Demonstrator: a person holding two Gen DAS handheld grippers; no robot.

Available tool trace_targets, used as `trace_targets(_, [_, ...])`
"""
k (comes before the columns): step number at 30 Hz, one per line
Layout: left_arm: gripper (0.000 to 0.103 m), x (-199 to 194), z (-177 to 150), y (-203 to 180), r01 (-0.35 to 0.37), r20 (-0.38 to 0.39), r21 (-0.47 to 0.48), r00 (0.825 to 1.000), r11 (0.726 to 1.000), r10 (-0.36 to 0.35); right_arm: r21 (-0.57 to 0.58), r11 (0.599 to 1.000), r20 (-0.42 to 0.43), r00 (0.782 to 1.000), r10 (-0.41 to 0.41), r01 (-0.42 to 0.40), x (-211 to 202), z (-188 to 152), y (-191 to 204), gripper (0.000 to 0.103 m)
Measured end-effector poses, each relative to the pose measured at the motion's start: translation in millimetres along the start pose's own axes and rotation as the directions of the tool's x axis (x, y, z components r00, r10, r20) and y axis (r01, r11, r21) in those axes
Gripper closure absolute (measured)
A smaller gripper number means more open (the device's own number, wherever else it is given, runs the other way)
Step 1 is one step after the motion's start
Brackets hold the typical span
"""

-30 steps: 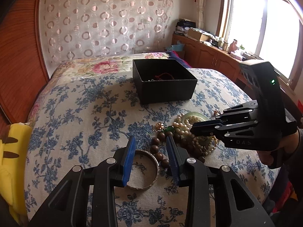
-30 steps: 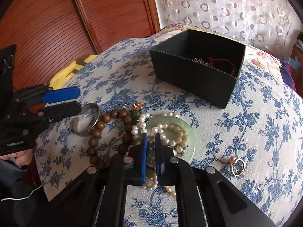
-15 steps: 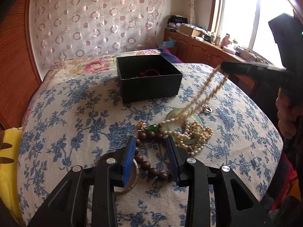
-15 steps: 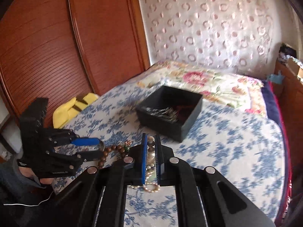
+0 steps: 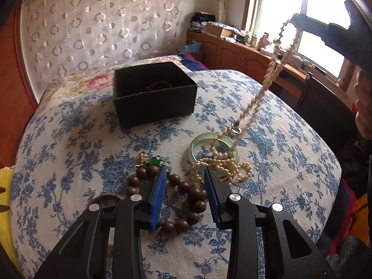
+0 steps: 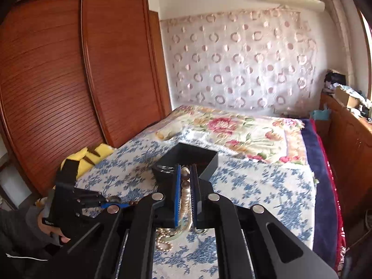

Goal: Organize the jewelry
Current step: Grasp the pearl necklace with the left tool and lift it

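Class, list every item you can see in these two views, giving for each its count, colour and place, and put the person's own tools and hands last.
pearl necklace: one, cream, top end lifted, bottom end heaped on the bangle
jade bangle: one, pale green, flat on the bedspread
wooden bead bracelet: one, brown, under the left gripper
green pendant: one, beside the wooden beads
small ring: one, gold, past the bangle
black box: one, open, mid-bed
bedspread: one, blue floral
wardrobe: one, reddish wood
left gripper: jaws open
right gripper: jaws shut on the pearls
right hand: at the frame's right edge
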State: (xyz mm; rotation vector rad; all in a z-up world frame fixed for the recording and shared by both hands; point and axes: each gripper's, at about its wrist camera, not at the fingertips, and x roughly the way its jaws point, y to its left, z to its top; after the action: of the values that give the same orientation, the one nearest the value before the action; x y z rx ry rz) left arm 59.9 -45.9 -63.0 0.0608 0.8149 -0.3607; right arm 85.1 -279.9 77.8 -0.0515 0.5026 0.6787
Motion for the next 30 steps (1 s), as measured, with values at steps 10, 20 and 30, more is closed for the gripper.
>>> trace_targets(10, [0.071,28,8,-5,0.034,-0.058,0.026,0.998,0.999,-0.032,0.012,0.999,-0.023,0.999,-0.04,0.04,-2,-7,-18,0.094])
trace_targets(20, [0.097,34,8,-12,0.071,-0.087,0.046,0.994,0.996,-0.067,0.015,0.999,-0.075,0.996,-0.038,0.039,16,-22,-17,0.094])
trace_targets(30, [0.099,-5,28,-24,0.091,0.019,0.055,0.996,0.994,-0.092,-0.005,0.999,-0.063,0.997,-0.034,0.033,14,-12,-8,0.094])
